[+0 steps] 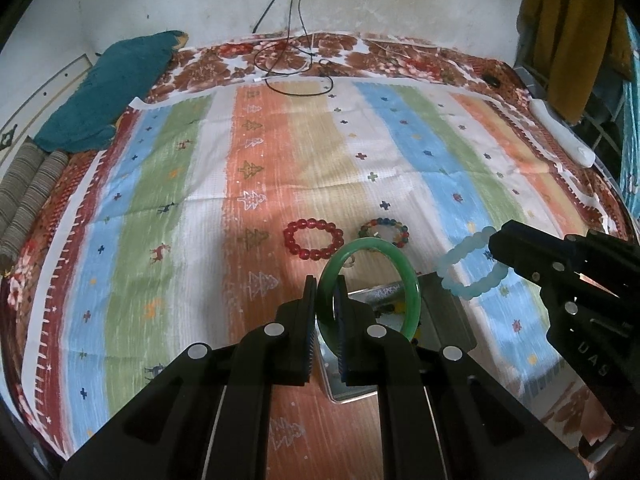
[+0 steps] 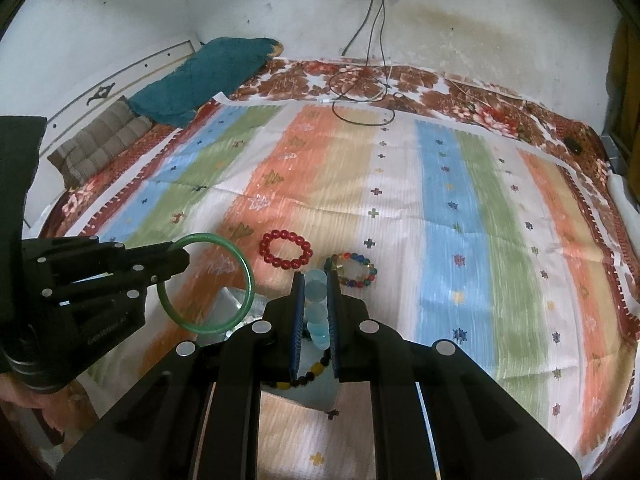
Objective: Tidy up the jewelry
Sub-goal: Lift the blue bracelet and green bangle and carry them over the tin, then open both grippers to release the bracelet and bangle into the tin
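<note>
I see a glossy, smooth green bangle (image 1: 404,276), glassy like jade, pinched between matt black plastic fingers (image 1: 308,304) with ribbed blue pads. The pale blue beads (image 1: 468,288) look frosted; the red beads (image 1: 314,239) shine translucent. Beneath sits a shiny metal tray (image 1: 448,312) on a woven, matt striped cloth (image 1: 256,152).

A striped cotton bedspread (image 1: 256,184) covers the bed. Near its front edge lies a flat metal tray (image 1: 440,312), and above it the left gripper (image 1: 325,300) holds up a green jade bangle (image 1: 400,256). Just right of that, the right gripper (image 2: 315,300) holds a pale blue beaded bracelet (image 1: 464,264). Farther back lie a red beaded bracelet (image 1: 313,239) and, to its right, a multicoloured beaded bracelet (image 1: 385,232). A teal folded towel (image 1: 116,88) rests at the far left corner, with black charging cables (image 1: 296,64) against the far wall.
</note>
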`<state>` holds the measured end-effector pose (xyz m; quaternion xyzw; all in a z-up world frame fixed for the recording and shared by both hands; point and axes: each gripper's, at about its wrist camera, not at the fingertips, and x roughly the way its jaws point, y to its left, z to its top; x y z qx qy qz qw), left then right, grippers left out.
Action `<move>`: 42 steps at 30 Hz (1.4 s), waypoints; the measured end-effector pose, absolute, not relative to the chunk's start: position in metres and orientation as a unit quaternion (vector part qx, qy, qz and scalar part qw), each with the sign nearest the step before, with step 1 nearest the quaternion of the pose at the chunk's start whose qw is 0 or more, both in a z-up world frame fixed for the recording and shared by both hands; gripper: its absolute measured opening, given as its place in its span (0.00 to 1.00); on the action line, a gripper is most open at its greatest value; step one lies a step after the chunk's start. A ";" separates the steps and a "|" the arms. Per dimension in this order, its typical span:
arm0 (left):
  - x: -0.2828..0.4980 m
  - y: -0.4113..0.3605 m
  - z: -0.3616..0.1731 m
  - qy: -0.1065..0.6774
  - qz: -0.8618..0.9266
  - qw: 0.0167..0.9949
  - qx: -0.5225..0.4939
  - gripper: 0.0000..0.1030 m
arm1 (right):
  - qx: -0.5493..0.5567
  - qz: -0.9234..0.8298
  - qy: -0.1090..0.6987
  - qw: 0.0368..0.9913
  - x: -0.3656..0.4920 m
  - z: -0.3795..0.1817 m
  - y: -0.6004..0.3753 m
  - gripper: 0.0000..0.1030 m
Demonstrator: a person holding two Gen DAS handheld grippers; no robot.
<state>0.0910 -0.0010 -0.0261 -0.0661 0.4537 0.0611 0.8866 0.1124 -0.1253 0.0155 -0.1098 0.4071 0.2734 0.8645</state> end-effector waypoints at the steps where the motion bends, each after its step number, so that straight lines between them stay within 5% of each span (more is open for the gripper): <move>1: 0.089 -0.002 -0.026 0.453 0.061 0.887 -0.065 0.08 | -0.110 0.274 0.408 0.864 0.112 0.015 -0.125 0.12; 17: 0.079 -0.009 -0.024 0.458 0.048 0.885 -0.071 0.11 | -0.103 0.283 0.414 0.859 0.100 0.013 -0.129 0.12; 20: 0.081 -0.007 -0.028 0.465 0.059 0.880 -0.075 0.29 | -0.092 0.265 0.419 0.863 0.108 0.013 -0.135 0.26; 42: 0.096 0.015 -0.035 0.478 0.092 0.868 -0.102 0.44 | -0.092 0.225 0.463 0.852 0.137 -0.004 -0.142 0.47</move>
